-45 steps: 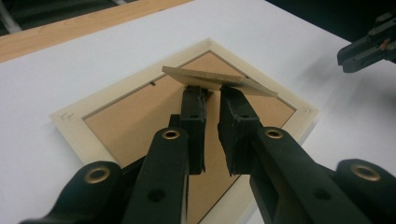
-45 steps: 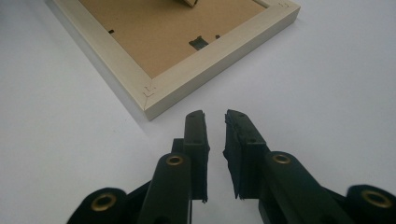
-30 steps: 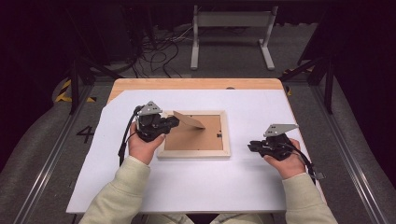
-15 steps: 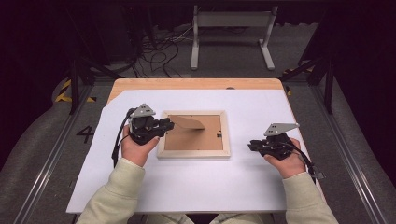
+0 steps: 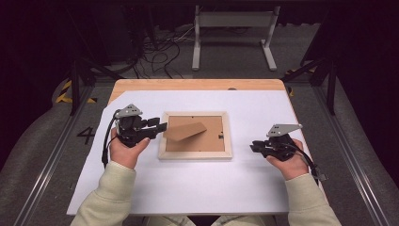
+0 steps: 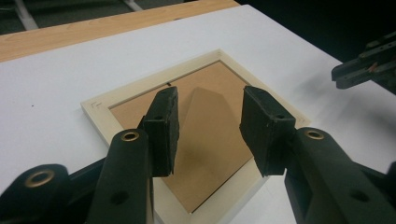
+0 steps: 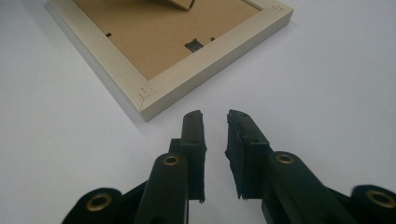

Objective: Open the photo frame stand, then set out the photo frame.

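Centrally placed on the white sheet [image 5: 197, 188]: picture frame [image 5: 195, 154], pale wood, lying face down, brown backing board up. Long axis running 9 to 3 o'clock across the table in the high view, parallel to the near edge. Fold-out stand flap [image 5: 186, 131] on the backing, slightly raised, broad end toward 9 o'clock, tapering to a blunt tip toward 3 o'clock. Small dark hanger fitting [image 5: 219, 137] near the frame's 3 o'clock inner edge, seen closer in the right gripper view [image 7: 194, 45].

Just off the frame's 9 o'clock side: left gripper [image 5: 161, 127], held in the left hand [image 5: 124, 149], pointing toward 3 o'clock, tips reaching over the frame's left rail. Seen from its own camera [image 6: 208, 128], jaws spread wide apart with nothing between them, flap [image 6: 205, 126] visible through the gap below; contact with frame [image 6: 98, 112] cannot be told.

Off at 3 o'clock, apart from the frame: right gripper [image 5: 252, 146], in the right hand [image 5: 287, 161], pointing toward 9 o'clock. From its own camera [image 7: 215, 122], jaws nearly together with a narrow slit left, holding nothing, low above the white sheet [image 7: 336, 93], frame corner [image 7: 144, 95] just ahead at 11 o'clock.

Beyond the sheet at 12 o'clock: strip of bare wooden tabletop [image 5: 197, 84]. Farther out, grey floor, tangled cables [image 5: 164, 47], white metal stand [image 5: 233, 28].
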Motion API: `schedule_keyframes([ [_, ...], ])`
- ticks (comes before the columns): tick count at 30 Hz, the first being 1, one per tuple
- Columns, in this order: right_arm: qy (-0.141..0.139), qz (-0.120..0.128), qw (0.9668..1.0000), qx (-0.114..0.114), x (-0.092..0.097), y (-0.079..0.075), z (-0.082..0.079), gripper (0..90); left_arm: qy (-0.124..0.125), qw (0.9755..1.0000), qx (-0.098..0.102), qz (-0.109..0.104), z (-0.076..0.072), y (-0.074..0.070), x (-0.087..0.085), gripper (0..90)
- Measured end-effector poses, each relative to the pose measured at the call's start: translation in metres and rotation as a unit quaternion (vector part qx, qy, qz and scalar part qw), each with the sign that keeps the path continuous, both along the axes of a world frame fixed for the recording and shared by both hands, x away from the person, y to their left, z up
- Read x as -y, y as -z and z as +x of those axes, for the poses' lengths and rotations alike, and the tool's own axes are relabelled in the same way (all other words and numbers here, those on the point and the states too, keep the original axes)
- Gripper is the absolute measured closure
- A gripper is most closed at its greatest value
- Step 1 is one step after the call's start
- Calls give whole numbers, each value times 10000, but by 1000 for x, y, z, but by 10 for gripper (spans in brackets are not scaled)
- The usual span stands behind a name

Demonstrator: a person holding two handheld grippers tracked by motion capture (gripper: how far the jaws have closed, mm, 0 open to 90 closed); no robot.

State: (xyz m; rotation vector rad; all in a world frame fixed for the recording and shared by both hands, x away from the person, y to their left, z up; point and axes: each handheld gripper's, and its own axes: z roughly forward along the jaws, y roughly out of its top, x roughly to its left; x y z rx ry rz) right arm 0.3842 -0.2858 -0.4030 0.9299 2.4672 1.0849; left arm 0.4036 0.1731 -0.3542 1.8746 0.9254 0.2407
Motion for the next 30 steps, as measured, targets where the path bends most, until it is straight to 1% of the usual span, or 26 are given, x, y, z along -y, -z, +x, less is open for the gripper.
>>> schedule_keyframes([
  [4,0,-3,10000,4,0,0,0,764,27,10000,-70,-45,-1,-2,2,535],
  [6,-19,-12,10000,1,-1,0,1,762,16,9997,-234,-30,-1,-3,2,520],
  [8,-22,-14,10000,2,-1,0,1,761,-29,9986,-504,-131,-1,-3,2,495],
  [9,-21,-8,10000,4,-1,0,1,760,-51,9981,-601,-121,-1,-3,2,489],
  [11,-20,4,10000,4,-1,0,1,758,-75,9971,-756,-73,-1,-2,1,482],
  [12,-21,3,10000,1,-2,-1,1,757,-78,9964,-848,-13,1,-1,1,475],
  [13,-28,-8,10000,4,-2,0,1,756,-57,9960,-893,61,1,-1,0,464],
  [14,-29,-12,10000,8,-2,0,1,755,-99,9946,-1036,33,1,0,1,459],
  [15,-30,-10,10000,11,-2,0,1,754,-94,9939,-1095,96,2,1,1,452],
  [17,-36,-8,10000,19,-2,-1,1,752,-97,9924,-1221,142,3,3,2,437],
  [18,-39,-6,10000,24,-2,-1,1,750,-72,9916,-1280,197,4,5,2,431],
  [19,-41,2,10000,23,-2,-1,1,748,-72,9916,-1280,197,4,5,2,416],
  [20,-34,-2,10000,24,-3,-1,2,746,-8,9912,-1299,233,4,6,2,401],
  [21,-34,-2,10000,24,-3,-1,2,746,5,9910,-1311,255,4,7,3,401],
  [22,-35,-3,10000,19,-3,-1,2,743,23,9907,-1320,331,5,8,4,392],
  [23,-39,5,10000,22,-3,-1,2,741,12,9901,-1367,312,5,9,4,383],
  [25,-43,15,10000,15,-3,-2,2,739,24,9889,-1430,402,7,12,4,354],
  [27,-59,6,10000,19,-5,-1,3,738,3,9877,-1516,371,9,16,3,336],
  [29,-82,-21,10000,16,-6,-1,4,739,-16,9871,-1576,268,11,20,1,319],
  [30,-101,-30,9999,14,-7,-1,4,739,-16,9864,-1625,238,13,22,0,311],
])
